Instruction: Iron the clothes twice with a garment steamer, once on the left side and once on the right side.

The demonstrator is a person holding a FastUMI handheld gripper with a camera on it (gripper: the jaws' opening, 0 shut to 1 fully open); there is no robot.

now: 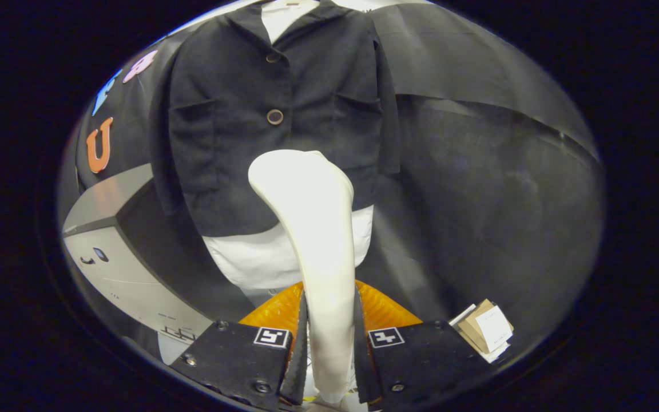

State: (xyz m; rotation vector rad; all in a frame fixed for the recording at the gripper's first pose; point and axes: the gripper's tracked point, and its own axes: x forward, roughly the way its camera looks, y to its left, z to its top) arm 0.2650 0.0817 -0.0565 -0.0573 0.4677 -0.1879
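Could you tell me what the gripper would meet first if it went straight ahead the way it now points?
Probably the dark buttoned jacket: the gripper is shut on the white garment steamer, whose head points at the jacket's lower front. How near it is stays unclear.

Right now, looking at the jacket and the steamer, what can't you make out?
- Steamer, gripper view: its working face points away at the jacket, so whether it touches the cloth is hidden.
- Steamer's lower handle: covered by the gripper, whose fingers press on it from both sides.
- Jacket's collar top: cut off by the view's edge.
- Cardboard tags beside the fingers: print too small to read.
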